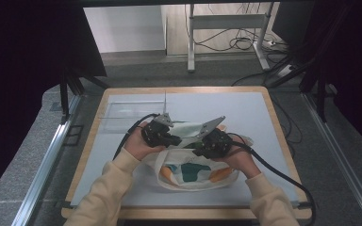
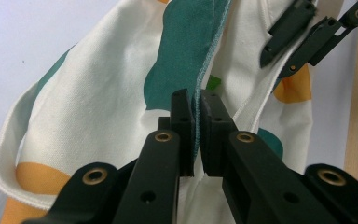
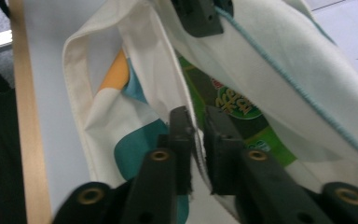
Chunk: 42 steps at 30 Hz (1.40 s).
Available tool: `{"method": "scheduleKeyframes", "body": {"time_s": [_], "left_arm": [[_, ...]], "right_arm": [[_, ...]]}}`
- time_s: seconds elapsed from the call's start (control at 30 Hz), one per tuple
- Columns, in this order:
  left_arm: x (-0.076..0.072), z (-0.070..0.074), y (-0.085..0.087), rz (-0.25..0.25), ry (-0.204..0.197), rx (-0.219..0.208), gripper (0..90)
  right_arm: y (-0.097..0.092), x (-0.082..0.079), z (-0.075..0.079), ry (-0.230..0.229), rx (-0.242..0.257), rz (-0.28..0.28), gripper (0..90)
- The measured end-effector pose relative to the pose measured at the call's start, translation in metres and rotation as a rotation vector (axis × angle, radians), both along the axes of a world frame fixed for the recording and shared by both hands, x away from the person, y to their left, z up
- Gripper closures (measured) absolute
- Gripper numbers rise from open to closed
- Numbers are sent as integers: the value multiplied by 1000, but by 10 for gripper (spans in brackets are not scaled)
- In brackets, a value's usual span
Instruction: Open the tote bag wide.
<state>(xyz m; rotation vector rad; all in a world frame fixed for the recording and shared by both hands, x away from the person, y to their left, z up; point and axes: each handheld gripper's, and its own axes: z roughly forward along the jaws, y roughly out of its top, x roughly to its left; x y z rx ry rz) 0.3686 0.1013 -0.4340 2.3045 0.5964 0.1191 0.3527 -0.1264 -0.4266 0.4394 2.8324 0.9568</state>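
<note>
The left gripper (image 2: 196,135) is pinching the teal-stitched rim of the tote (image 2: 107,107), its jaws clamped on the cloth. The right gripper (image 3: 196,149) is clamping the opposite cream rim, so both are gripping the mouth of the bag. The tote is lying on the near middle of the table (image 1: 264,108), between the two hands, and a green packet (image 3: 242,112) is sitting inside it. The step seems to be spreading the mouth open. Doing it well likely means pulling the rims apart evenly and gently, keeping both pinches firm so neither hem is slipping out.
</note>
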Motion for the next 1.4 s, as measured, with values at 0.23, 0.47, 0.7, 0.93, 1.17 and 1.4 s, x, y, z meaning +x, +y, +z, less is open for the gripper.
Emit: {"method": "scheduleKeyframes", "body": {"time_s": [0.23,0.47,0.7,0.93,1.17,1.4], "left_arm": [[-1,7,0,14,-20,19,856],[5,15,-3,20,-14,47,859],[13,16,-2,37,-12,50,862],[28,15,3,52,5,49,864],[37,11,5,75,32,28,865],[51,12,9,97,23,68,867]], "right_arm": [[-4,-3,-1,25,20,5,863],[-12,-6,-4,50,53,15,864],[-15,-11,-7,54,72,13,864],[-18,-18,-9,76,80,20,867],[-19,-24,-14,91,81,26,867],[-16,-35,-22,109,58,50,868]]}}
